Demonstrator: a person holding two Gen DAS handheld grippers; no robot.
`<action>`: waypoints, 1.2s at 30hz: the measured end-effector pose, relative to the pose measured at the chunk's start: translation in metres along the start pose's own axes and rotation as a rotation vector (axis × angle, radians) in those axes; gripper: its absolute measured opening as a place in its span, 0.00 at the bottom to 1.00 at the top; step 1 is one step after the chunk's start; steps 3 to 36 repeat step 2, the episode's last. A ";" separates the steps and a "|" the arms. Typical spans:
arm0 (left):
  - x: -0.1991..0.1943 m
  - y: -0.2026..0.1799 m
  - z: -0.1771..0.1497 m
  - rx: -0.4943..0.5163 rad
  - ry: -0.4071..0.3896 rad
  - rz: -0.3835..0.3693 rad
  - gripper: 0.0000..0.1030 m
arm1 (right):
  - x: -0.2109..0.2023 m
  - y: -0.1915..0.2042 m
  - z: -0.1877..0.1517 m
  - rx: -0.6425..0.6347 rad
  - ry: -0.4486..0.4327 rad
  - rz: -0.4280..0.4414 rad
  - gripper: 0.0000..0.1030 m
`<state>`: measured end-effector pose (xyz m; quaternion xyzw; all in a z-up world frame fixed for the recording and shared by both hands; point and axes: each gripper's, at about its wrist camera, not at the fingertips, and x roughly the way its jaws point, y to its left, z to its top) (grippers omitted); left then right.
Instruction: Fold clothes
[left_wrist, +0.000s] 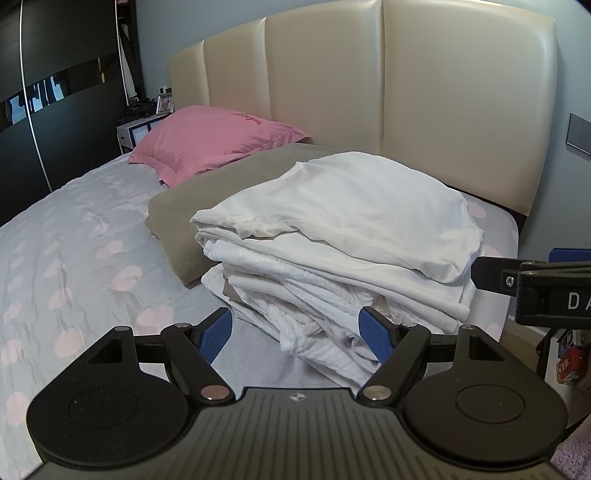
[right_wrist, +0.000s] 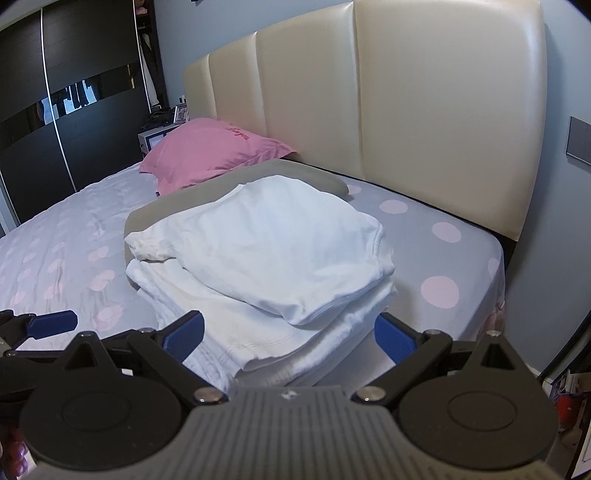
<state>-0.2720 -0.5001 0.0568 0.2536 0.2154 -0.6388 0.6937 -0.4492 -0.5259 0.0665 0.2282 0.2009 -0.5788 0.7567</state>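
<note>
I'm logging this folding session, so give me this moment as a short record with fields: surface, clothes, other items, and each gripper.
surface: bed with a grey sheet with pink dots, cream headboard behind
clothes: stack of white clothes, folded, near the bed's corner
under stack: tan pillow, partly covered
other items: pink pillow against the headboard
left gripper: open, empty, just short of the stack
right gripper: open, empty, at the stack's near edge

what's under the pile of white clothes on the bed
The white pile lies partly on a taupe folded blanket and partly on the dotted sheet. Anything beneath its middle is covered.
</note>
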 end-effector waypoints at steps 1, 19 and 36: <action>0.000 0.000 0.000 0.001 0.000 -0.001 0.73 | 0.000 0.000 0.000 -0.001 0.000 0.000 0.97; 0.000 0.000 0.000 0.003 0.000 -0.002 0.73 | 0.000 0.000 0.000 -0.001 0.000 -0.001 0.97; 0.000 0.000 0.000 0.003 0.000 -0.002 0.73 | 0.000 0.000 0.000 -0.001 0.000 -0.001 0.97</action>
